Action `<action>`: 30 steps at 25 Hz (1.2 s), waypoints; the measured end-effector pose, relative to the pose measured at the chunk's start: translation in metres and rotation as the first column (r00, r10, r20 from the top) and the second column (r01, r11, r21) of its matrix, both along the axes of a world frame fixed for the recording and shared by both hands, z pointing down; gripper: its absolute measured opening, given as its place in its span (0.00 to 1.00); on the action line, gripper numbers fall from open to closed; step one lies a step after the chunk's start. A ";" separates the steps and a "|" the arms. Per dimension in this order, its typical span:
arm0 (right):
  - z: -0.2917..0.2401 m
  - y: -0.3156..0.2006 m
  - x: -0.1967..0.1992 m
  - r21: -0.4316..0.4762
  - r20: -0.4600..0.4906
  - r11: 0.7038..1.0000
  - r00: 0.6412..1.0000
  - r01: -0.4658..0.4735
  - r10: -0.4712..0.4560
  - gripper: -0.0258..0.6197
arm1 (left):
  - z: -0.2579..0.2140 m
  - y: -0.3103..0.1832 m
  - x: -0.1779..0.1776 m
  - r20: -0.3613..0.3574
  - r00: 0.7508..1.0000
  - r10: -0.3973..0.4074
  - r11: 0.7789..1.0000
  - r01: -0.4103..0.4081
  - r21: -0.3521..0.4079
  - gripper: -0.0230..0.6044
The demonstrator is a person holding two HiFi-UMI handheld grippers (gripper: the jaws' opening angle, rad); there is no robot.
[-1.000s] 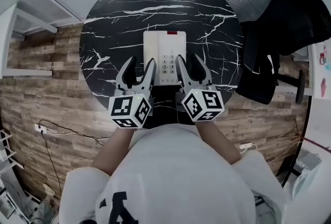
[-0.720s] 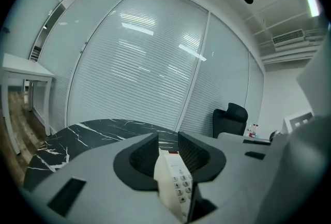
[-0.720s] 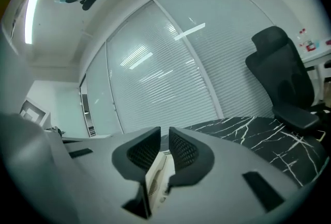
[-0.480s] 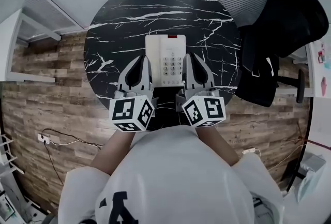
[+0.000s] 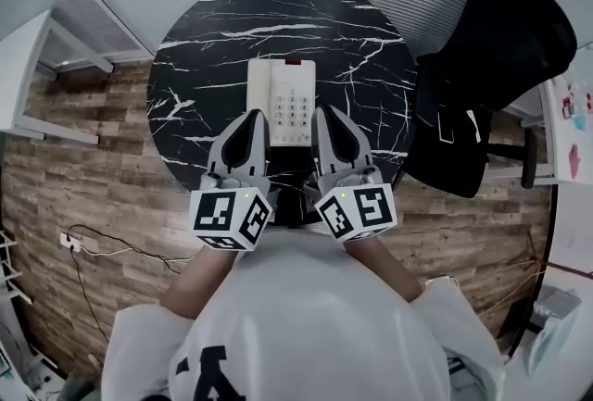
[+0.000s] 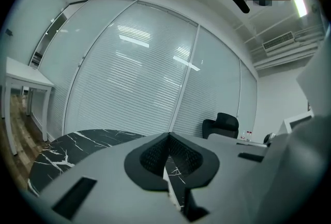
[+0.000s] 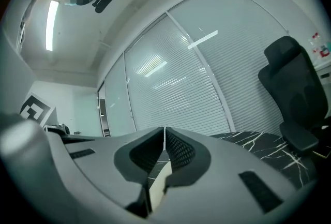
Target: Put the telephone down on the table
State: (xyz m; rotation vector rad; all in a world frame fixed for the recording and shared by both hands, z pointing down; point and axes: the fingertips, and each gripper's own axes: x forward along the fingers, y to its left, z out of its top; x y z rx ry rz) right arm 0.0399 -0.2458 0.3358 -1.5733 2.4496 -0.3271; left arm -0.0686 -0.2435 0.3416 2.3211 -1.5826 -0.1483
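Observation:
A cream telephone (image 5: 281, 101) with a keypad and a red mark at its far end lies flat on the round black marble table (image 5: 204, 47). My left gripper (image 5: 257, 118) is shut, its tips over the phone's near left edge. On the near right edge my right gripper (image 5: 321, 113) is shut too. In the left gripper view the jaws (image 6: 168, 135) meet at the tips, and a pale strip of the telephone (image 6: 173, 194) shows through the gap below. The right gripper view shows the same: closed jaws (image 7: 164, 131) and the cream telephone (image 7: 156, 187) underneath. Nothing is visibly pinched between either pair of tips.
A black office chair (image 5: 491, 66) stands close to the table's right side. A white desk (image 5: 28, 75) is at the left. Cables (image 5: 102, 237) lie on the wood floor behind me. Blinds and glass walls close off the far side.
Both grippers' jaws have gone from wide open to shut. They stay at the phone's near corners, now drawn slightly closer together.

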 end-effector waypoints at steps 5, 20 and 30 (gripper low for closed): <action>-0.011 0.041 0.011 0.023 0.000 0.999 0.999 0.049 -0.049 0.09 | -0.008 0.040 0.022 0.007 1.000 -0.008 1.000 0.007 0.019 0.05; -0.031 0.156 0.035 0.050 0.024 0.979 0.980 0.198 -0.199 0.09 | -0.029 0.161 0.052 -0.010 0.994 -0.109 0.991 0.109 0.075 0.05; -0.042 0.175 0.031 0.063 0.046 0.968 0.968 0.243 -0.246 0.09 | -0.044 0.180 0.067 -0.006 0.997 -0.079 0.993 0.079 0.087 0.05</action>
